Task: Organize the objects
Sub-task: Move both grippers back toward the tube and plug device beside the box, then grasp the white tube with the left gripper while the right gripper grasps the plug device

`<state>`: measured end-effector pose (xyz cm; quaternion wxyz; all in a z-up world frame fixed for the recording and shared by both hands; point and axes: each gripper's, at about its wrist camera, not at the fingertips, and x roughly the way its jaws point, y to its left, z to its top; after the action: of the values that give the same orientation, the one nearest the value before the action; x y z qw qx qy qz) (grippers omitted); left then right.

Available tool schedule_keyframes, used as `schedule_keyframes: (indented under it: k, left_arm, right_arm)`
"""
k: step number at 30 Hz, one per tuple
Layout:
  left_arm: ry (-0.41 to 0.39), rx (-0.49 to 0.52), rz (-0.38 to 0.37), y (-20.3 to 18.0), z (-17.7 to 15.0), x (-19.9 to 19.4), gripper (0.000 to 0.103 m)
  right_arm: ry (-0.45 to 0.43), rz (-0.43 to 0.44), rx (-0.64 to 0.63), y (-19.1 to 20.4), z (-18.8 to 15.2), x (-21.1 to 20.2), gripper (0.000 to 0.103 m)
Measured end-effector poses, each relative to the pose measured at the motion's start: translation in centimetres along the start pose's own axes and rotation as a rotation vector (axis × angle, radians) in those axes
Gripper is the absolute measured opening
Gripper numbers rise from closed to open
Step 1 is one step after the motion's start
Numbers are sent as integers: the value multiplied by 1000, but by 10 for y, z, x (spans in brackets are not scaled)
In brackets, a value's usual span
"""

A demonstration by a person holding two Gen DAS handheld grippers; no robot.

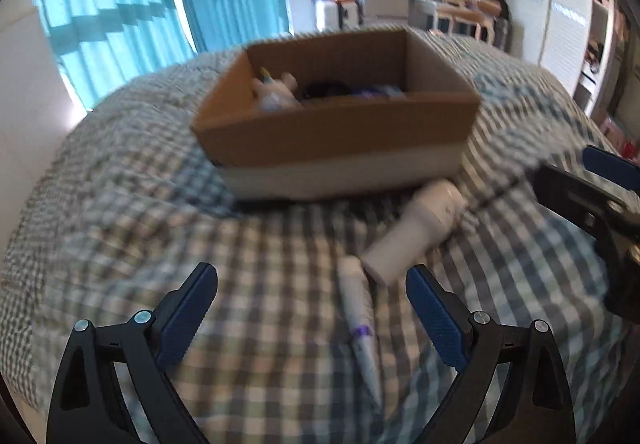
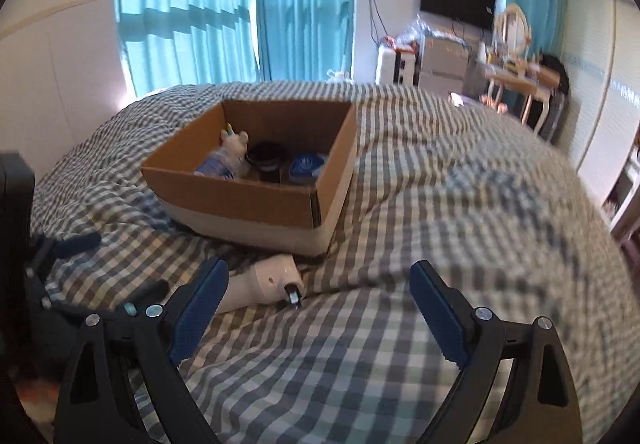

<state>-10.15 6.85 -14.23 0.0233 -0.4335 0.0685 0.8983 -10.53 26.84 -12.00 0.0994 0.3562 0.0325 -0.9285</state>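
The bed (image 1: 120,203), covered with a checked blanket, carries everything, and its soft surface is probably why the things lie a little sunk and tilted. On it sits an open cardboard box (image 1: 336,131), which seems to be the collecting place: it already holds a plastic bottle (image 2: 224,163), a dark round container (image 2: 266,159) and a blue and white packet (image 2: 306,163). Two things are not yet inside. A white bottle (image 1: 412,232) lies on its side just in front of the box, and a slim white tube (image 1: 358,312) with a purple band lies beside it, nearer to the left tool (image 1: 312,308). The left tool is released, with its jaws wide apart above the tube and nothing between the pads. The right tool (image 2: 320,308) is also released and empty, near the white bottle. The pictures are blurred, so labels cannot be read, and the box wall hides the lower part of its contents.
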Motion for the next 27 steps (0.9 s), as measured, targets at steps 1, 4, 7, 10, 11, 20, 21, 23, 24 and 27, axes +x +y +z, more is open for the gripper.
schedule_keyframes:
  k: [1,4,7,10,11,20,21,23,24,27]
  left_arm:
    - [11,20,-15,-6,-4,5,91]
    - [48,89,-38,-22,-14,16,65]
    - [128,105,-100,-29,-21,33,41]
    - [143,104,-86,-32,-24,40,35]
    - [141,103,-84,-33,-24,41,28]
    - [92,57,-72,-24,-23,10,18]
    - [86,51,-73,-22,-22,6,18]
    - [62,31,-76,-15,-19,-9,18]
    - [49,23,-73,-12,-15,-14,18]
    - [-4,-7,-46,12,-4,-28,18]
  right_arm:
    - [27,-1,23,-4,-7,10,92]
    - [42,13,84,-16,-13,14,92]
    - [10,18,143,-25,-14,7,92]
    - [15,25,169,-28,-16,5,92]
    - [21,29,174,-29,-17,6,92]
    - [62,24,148,-24,-18,13,97]
    - [65,22,142,-21,-19,16,98]
    - [73,20,125,-17,-20,18,99]
    - [75,22,119,-17,-20,18,100]
    - [86,19,98,-13,-19,20,100]
